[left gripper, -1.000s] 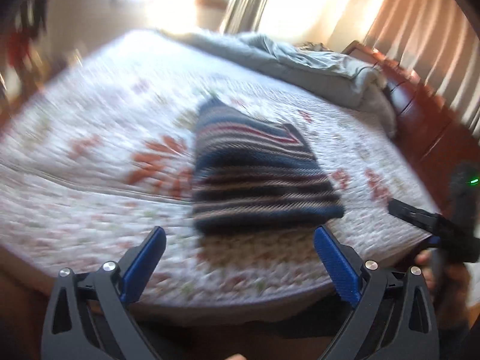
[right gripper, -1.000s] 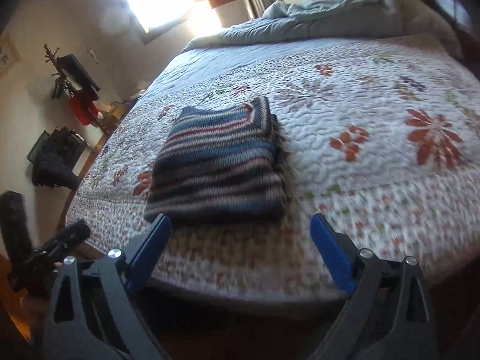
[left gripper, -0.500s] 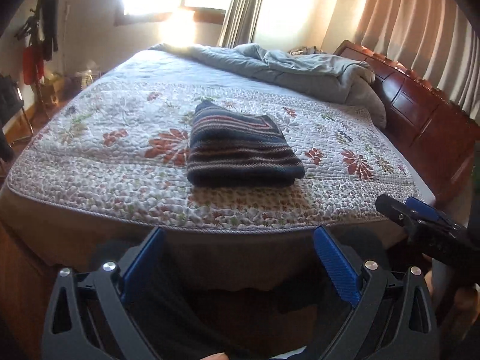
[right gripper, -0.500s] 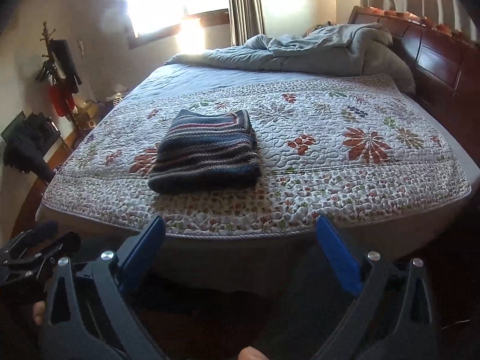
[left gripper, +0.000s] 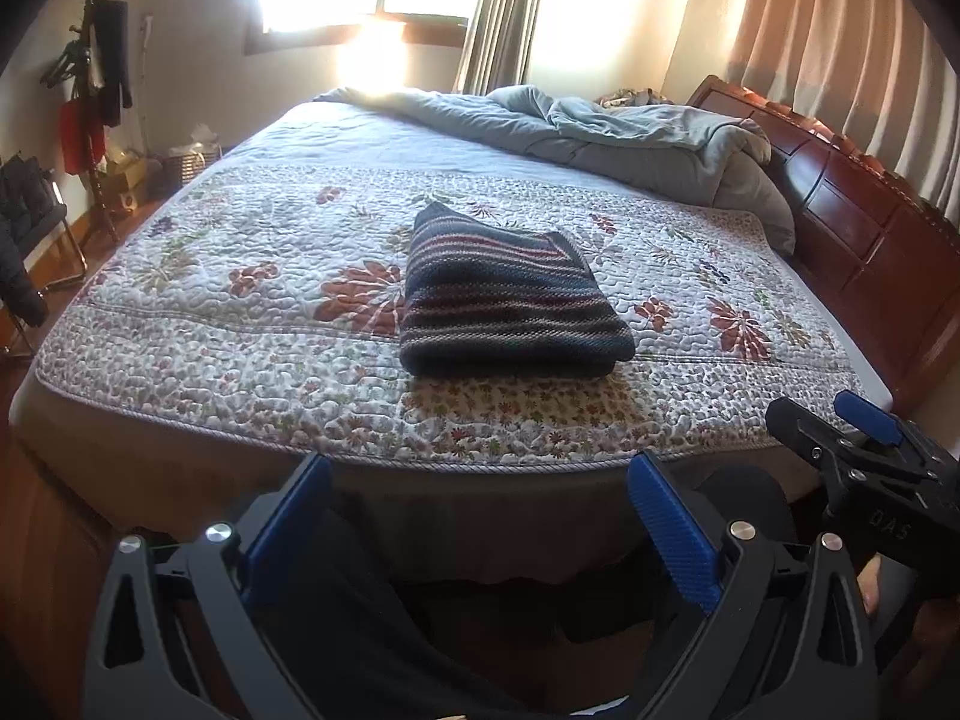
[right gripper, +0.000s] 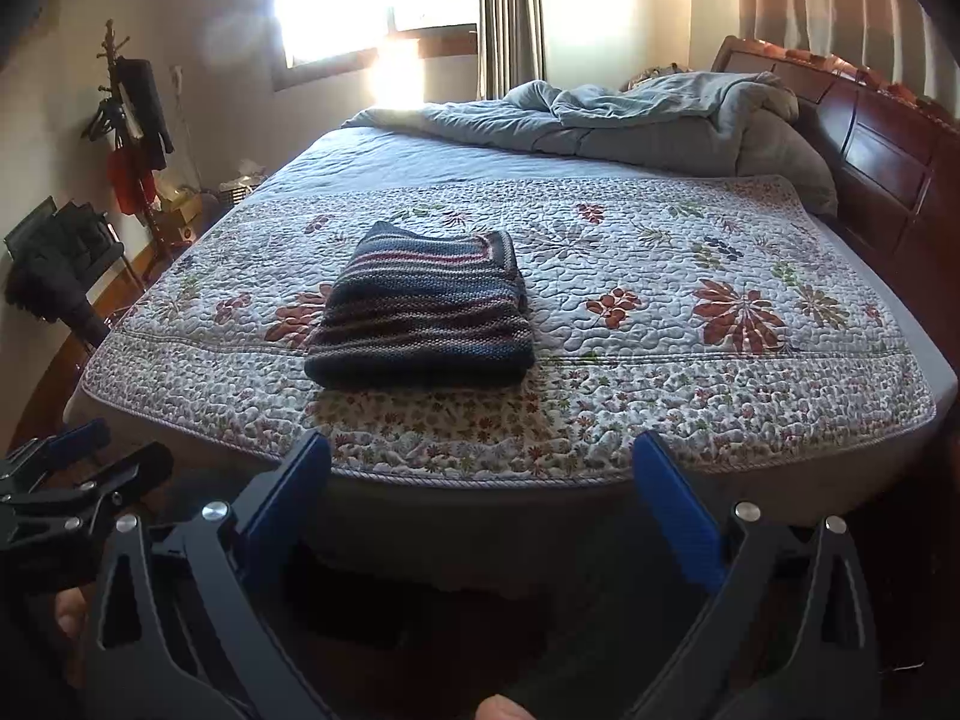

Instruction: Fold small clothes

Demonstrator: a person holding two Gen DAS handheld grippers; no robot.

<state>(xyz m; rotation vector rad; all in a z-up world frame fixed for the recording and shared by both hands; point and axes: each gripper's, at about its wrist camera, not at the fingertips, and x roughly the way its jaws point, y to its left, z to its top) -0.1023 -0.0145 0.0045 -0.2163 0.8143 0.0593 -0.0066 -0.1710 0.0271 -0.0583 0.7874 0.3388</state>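
The left gripper [left gripper: 480, 534] is held level, its two blue-padded fingers [left gripper: 672, 534] spread wide with nothing between them. The right gripper [right gripper: 480, 531] sits in the same pose, its blue fingers [right gripper: 675, 525] just as far apart and empty. In each wrist view the other gripper shows at the frame's edge, so the two sit side by side, near each other but not touching.

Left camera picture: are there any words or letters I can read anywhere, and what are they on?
"DAS": on the black body of the right gripper, faint, so the first letter could be O or Q.
Nothing else is readable: the sweater, quilt and headboard carry no text.
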